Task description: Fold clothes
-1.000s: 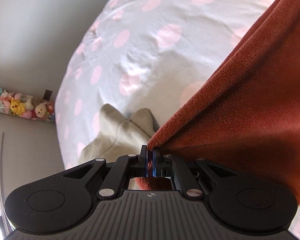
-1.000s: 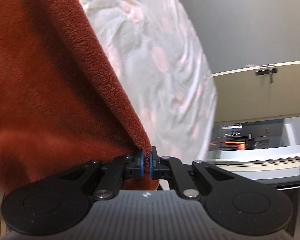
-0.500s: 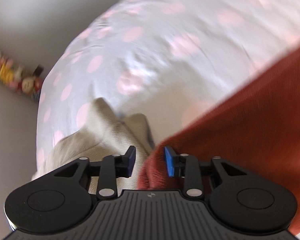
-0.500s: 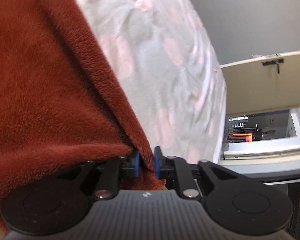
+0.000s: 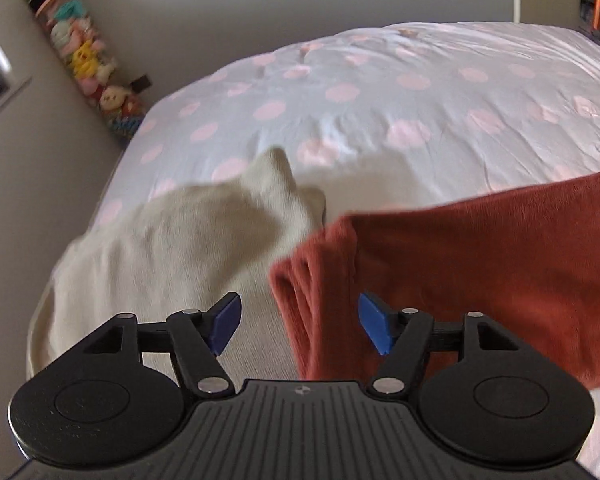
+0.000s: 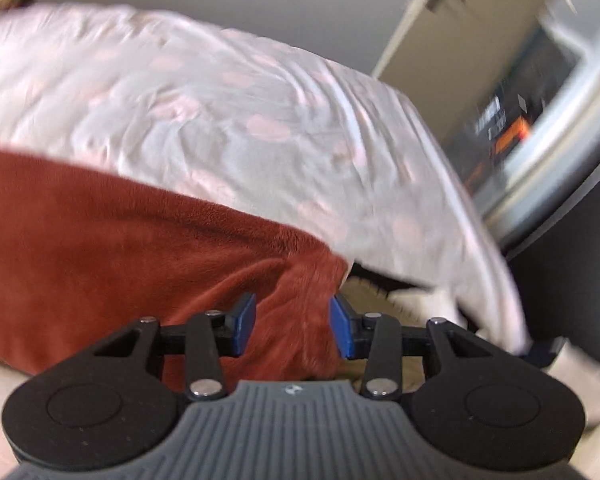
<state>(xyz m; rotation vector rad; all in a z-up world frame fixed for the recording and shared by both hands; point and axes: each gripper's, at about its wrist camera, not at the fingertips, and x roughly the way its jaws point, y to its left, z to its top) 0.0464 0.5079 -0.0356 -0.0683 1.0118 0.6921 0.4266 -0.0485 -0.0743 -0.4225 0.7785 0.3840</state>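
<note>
Spreading across both views was a bed under a pale sheet with pink polka dots. Only the left wrist camera caught the grey wall behind it with a hanging column of stuffed toys, and a cream garment lying rumpled on the near left of the bed. Only the right wrist camera, badly blurred, showed a cream door and a bright opening with something orange in it beyond the bed's right edge.

The rust-red fleece garment lay on the bed in front of both cameras, plush and thick, its far edge running straight across the sheet. In the left view its corner showed bunched, stacked folds just beside the cream garment. In the right view its other corner sloped down in soft ridges toward the bed's edge.

The left gripper stood wide with its jaws opening, the folded corner seen in the gap, neither blue pad pressing it. The right gripper stood narrower, jaws also opening, red fleece between the pads but not pinched.
</note>
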